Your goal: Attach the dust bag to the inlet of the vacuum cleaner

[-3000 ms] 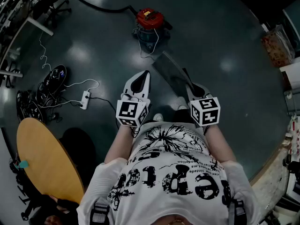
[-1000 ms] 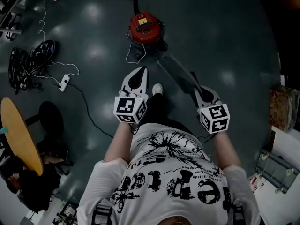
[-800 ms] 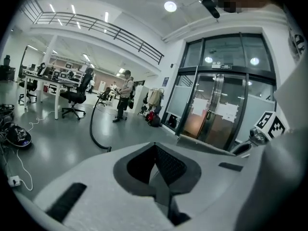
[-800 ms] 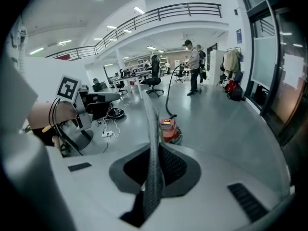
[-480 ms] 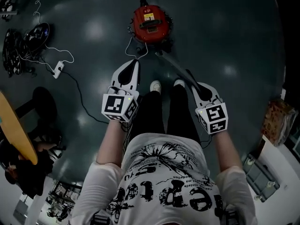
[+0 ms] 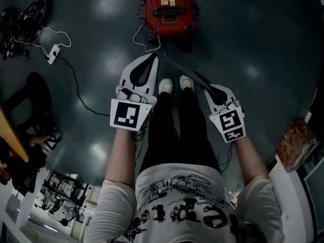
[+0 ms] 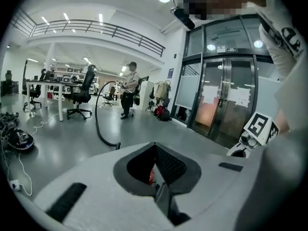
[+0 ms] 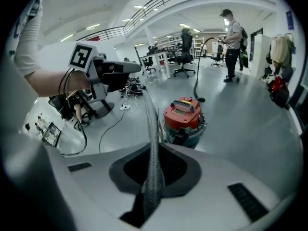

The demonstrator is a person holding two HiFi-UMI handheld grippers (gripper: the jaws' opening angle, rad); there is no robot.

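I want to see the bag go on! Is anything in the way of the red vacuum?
Nothing visible. The dust bag, clamped in the right gripper, faces the red vacuum cleaner across bare floor.

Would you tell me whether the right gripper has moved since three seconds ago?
Yes. The right gripper, shut on the dust bag, has come closer to the red vacuum cleaner standing on the floor.

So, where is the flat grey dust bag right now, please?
The dust bag is clamped edge-on in the right gripper, at the head view's right, reaching toward the round red vacuum cleaner on the floor.
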